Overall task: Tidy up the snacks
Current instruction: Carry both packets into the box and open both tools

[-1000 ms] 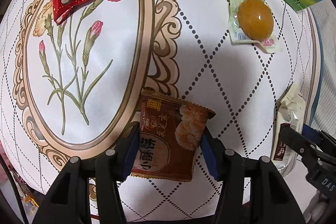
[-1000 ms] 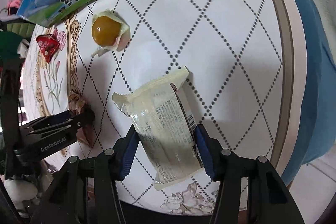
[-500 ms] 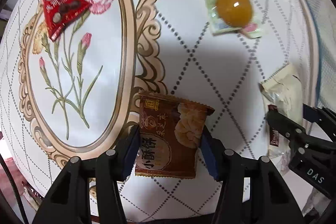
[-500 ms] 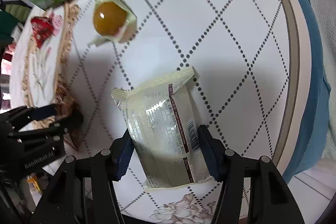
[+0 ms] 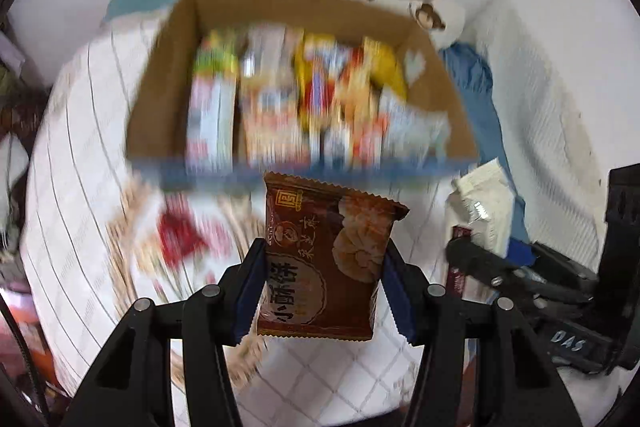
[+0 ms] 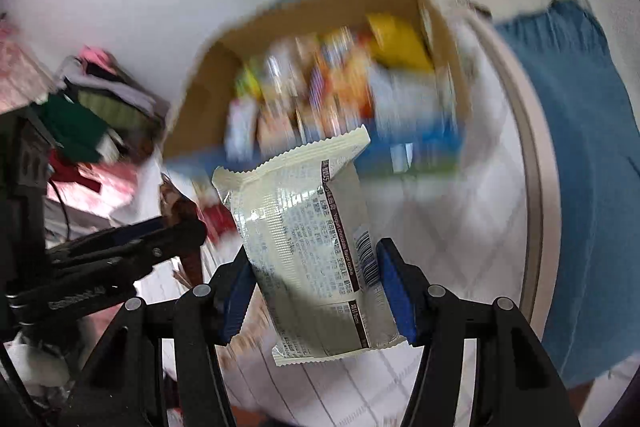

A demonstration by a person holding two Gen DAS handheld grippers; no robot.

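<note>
My left gripper (image 5: pixel 326 287) is shut on a brown snack packet (image 5: pixel 328 259) and holds it in the air. My right gripper (image 6: pixel 316 287) is shut on a cream-white cookie packet (image 6: pixel 316 251), also lifted. Ahead stands an open cardboard box (image 5: pixel 156 83) filled with several colourful snack packs; it also shows in the right wrist view (image 6: pixel 208 83). The box is blurred by motion. The right gripper with its white packet (image 5: pixel 484 207) shows at the right of the left wrist view. The left gripper (image 6: pixel 120 251) shows at the left of the right wrist view.
A red triangular snack (image 5: pixel 180 235) lies blurred on the white quilted cloth (image 5: pixel 80 155) before the box. Blue fabric (image 6: pixel 580 155) lies to the right. Piled clothes (image 6: pixel 92 115) sit at the left. A white wall rises behind the box.
Both grippers have lifted their packets off the cloth and tilted up from looking down at the surface to facing the open snack box. The yellow jelly cup has left view.
</note>
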